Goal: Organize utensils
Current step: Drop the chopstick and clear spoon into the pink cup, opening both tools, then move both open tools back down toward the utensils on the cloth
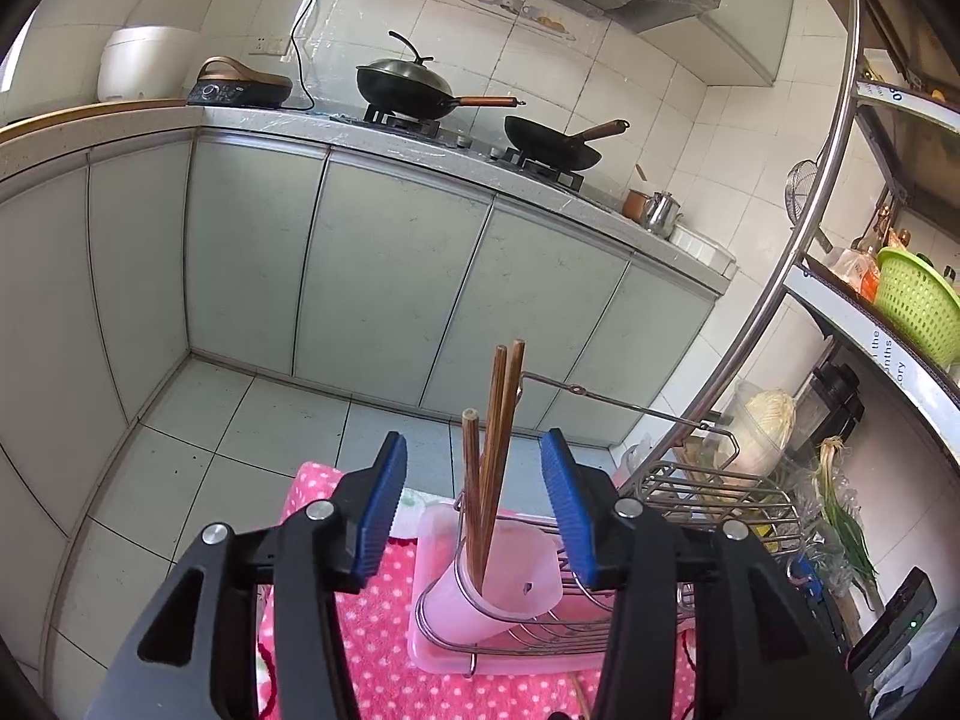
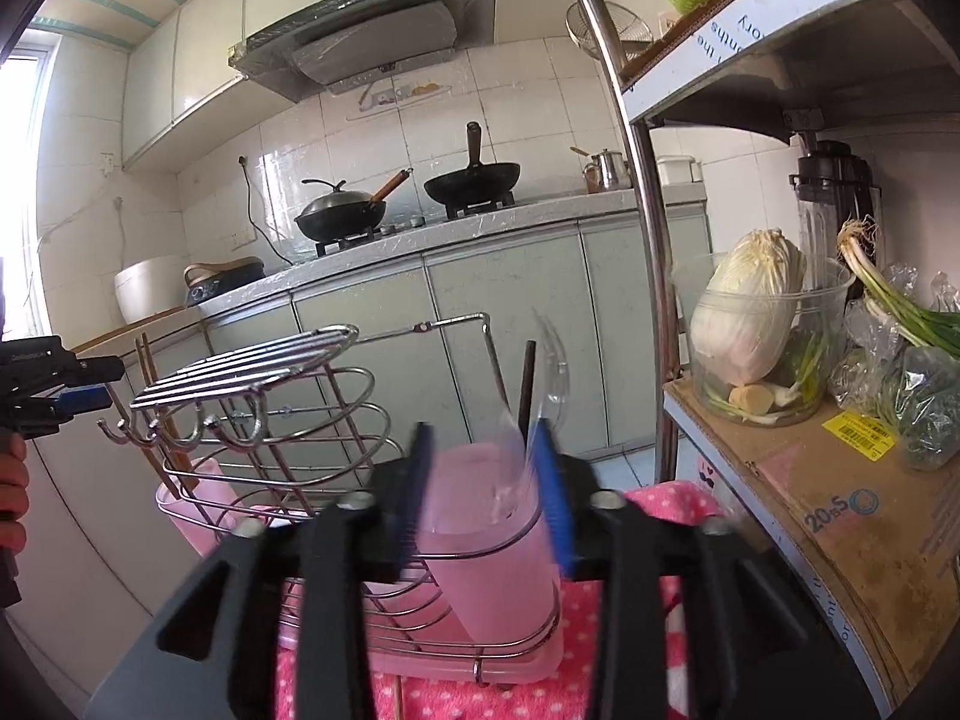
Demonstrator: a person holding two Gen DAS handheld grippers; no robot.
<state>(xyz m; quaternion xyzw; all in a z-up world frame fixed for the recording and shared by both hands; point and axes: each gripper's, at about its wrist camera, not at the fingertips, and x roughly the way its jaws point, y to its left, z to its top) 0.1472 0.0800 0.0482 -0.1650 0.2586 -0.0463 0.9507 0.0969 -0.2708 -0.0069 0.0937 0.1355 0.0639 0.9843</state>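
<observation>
**A:** Where are the chopsticks (image 1: pixel 493 456)?

**B:** Standing in the pink cup (image 1: pixel 498 582) at twelve o'clock from your left gripper (image 1: pixel 474 504), whose jaws stand apart and touch nothing. Your right gripper (image 2: pixel 486 492) is also apart, straddling the other pink cup (image 2: pixel 489 546).

**A:** Handling?

**B:** Probably light, stiff, smooth (they'll roll). Pinch them mid-shaft, together.
</observation>
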